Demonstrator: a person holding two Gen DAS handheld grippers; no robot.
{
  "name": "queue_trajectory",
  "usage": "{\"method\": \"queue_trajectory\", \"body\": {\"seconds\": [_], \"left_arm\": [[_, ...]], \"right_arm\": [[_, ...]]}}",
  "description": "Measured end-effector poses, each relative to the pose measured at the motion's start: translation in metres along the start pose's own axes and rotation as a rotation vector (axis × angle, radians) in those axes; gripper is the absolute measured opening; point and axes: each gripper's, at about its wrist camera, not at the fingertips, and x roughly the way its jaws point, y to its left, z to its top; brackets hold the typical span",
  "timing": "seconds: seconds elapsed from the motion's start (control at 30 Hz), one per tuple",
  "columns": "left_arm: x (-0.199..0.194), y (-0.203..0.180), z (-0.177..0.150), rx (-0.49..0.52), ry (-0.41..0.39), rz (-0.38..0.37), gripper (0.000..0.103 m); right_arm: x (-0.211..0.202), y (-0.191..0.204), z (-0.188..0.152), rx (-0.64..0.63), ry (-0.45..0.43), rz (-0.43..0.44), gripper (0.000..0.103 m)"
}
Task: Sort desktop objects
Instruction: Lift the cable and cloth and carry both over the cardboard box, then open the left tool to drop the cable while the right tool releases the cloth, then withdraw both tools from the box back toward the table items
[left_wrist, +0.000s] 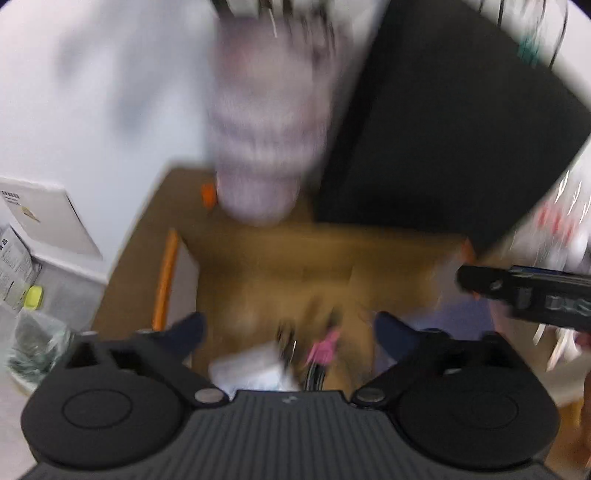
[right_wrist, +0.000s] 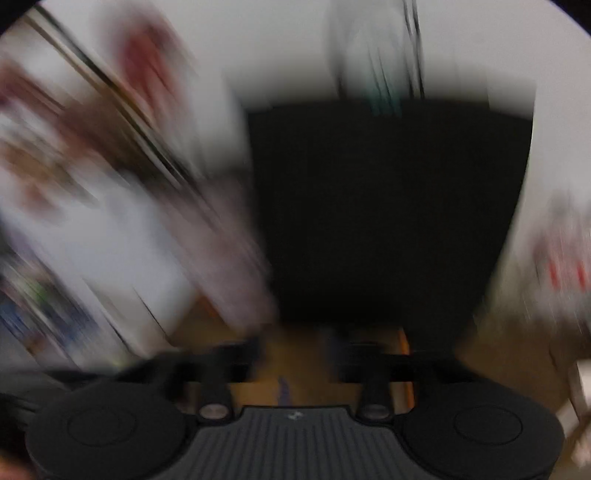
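Both views are heavily smeared, so much of the room reads only as streaks.

In the left wrist view a brown wooden desk (left_wrist: 295, 258) fills the middle of the frame, with pale wall or floor behind it in the upper left. A large black flat slab (left_wrist: 443, 122) lies across the upper right of the desk, and a blurred pale, banded rounded shape (left_wrist: 262, 147) stands at upper centre; what it is cannot be told. An orange strip (left_wrist: 166, 273) runs along the desk's left edge. At the far left, off the desk, sit a white box (left_wrist: 44, 218), printed papers and a small yellow-green item (left_wrist: 33, 297). The left gripper (left_wrist: 288, 332) has its jaws well apart with nothing between them. Just beyond them on the desk, low in the frame, lie a small pink object (left_wrist: 325, 349) and something white (left_wrist: 251, 365) beside it, both too blurred to name. The right gripper (left_wrist: 524, 291) enters from the right edge.

In the right wrist view the same black slab (right_wrist: 388, 206) takes up the centre, with the desk (right_wrist: 295, 354) showing brown beneath it. The right gripper (right_wrist: 295, 354) has its jaws apart and empty. Left of frame is only white and reddish streaking.
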Motion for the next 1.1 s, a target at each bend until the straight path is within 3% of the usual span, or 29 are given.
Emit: {"method": "queue_trajectory", "body": {"seconds": [0.07, 0.27, 0.67, 1.1], "left_arm": [[0.013, 0.002, -0.003, -0.004, 0.073, 0.022, 0.101], [0.003, 0.01, -0.009, -0.006, 0.072, 0.045, 0.103], [-0.07, 0.016, -0.028, -0.022, 0.008, 0.078, 0.103], [-0.157, 0.005, -0.085, -0.005, -0.107, 0.061, 0.103]], "right_arm": [[0.028, -0.005, -0.004, 0.004, 0.124, -0.022, 0.069], [0.026, 0.002, -0.016, -0.056, 0.164, 0.014, 0.086], [-0.054, 0.026, -0.035, -0.133, 0.072, 0.014, 0.088], [-0.13, 0.033, -0.093, -0.145, -0.028, 0.031, 0.09]]}}
